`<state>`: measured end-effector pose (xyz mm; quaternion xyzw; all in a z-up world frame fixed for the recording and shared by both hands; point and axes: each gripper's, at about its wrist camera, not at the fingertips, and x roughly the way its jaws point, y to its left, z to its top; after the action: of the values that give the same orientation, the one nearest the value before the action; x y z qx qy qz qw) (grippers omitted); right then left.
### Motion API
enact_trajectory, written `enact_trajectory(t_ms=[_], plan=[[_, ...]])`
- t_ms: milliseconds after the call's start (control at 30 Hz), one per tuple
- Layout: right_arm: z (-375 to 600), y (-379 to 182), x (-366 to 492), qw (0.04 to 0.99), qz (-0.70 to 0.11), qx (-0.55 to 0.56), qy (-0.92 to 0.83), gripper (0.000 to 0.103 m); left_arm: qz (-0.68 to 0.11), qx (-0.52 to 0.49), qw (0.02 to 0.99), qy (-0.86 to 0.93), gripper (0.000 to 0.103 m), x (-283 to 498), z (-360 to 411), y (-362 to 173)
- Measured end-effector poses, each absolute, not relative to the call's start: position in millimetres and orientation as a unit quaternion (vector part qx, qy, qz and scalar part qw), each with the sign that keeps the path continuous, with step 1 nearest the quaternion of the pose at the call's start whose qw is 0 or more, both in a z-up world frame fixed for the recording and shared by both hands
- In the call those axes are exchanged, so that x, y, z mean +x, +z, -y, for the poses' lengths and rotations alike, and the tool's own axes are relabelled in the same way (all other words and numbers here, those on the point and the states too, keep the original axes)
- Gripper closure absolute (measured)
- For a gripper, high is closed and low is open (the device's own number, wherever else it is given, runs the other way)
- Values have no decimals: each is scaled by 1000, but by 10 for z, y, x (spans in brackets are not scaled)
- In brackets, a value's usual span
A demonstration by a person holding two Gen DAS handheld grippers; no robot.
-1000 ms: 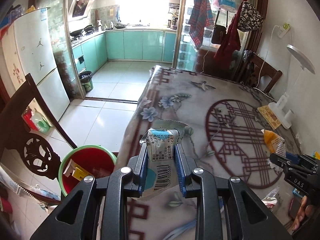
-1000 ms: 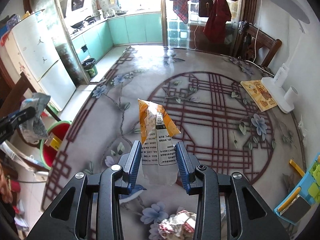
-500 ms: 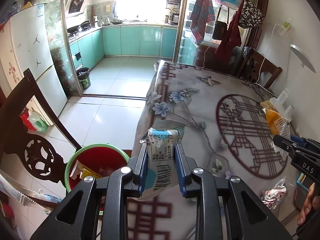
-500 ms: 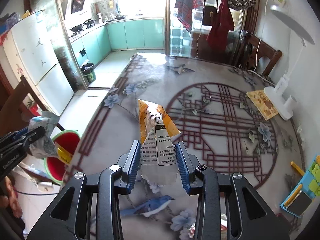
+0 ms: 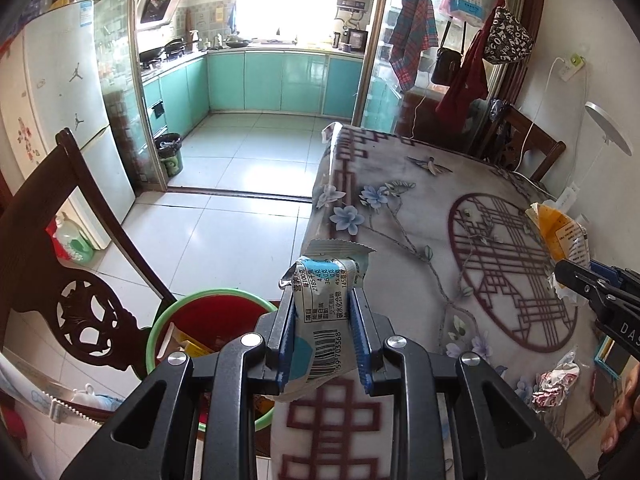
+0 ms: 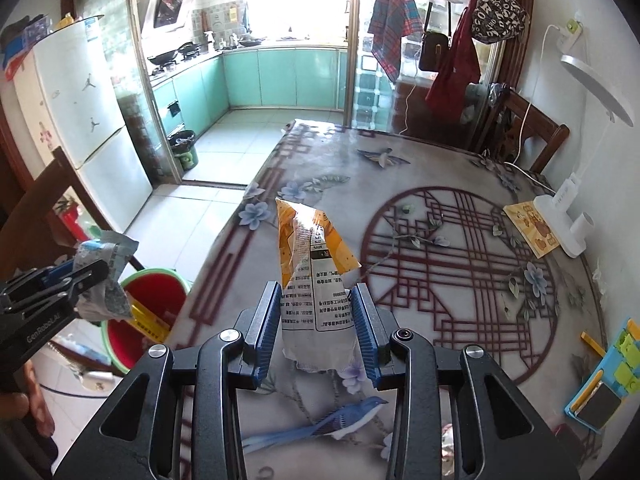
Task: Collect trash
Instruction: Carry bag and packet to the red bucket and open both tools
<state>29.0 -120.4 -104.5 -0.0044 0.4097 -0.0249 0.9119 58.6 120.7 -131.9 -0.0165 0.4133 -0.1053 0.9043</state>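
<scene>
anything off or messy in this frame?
One stray: a crumpled wrapper lies loose on the table near its front right edge. Otherwise tidy: left gripper clamps a blue-white wrapper, right gripper an orange packet, and the red bin stands upright.

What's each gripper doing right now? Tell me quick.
Left gripper: shut on the blue-white wrapper.
Right gripper: shut on the orange snack bag.

chair back (image 5: 60,248) crowds bucket (image 5: 208,312); bucket mouth open.
</scene>
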Motion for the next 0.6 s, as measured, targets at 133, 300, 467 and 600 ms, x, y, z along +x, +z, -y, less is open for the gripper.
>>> enact_trajectory(t_ms=[133,300,467,600], plan=[[1066,-1040,307,912,-409,-9,-18,69,-416,-19,903,-102,80,579,-1335,-1340],[910,-1069,348,911,-413,-15,-8,69,-421,-29,902,-95,80,576,-1522,-1371],[721,-1094,381,909,-415,-24,9,68,-428,-45,899,-82,80,561,-1743,-1425],[553,-1104,412,908,-417,-34,23,68,-428,-52,900,-64,80,530,-1913,-1455]])
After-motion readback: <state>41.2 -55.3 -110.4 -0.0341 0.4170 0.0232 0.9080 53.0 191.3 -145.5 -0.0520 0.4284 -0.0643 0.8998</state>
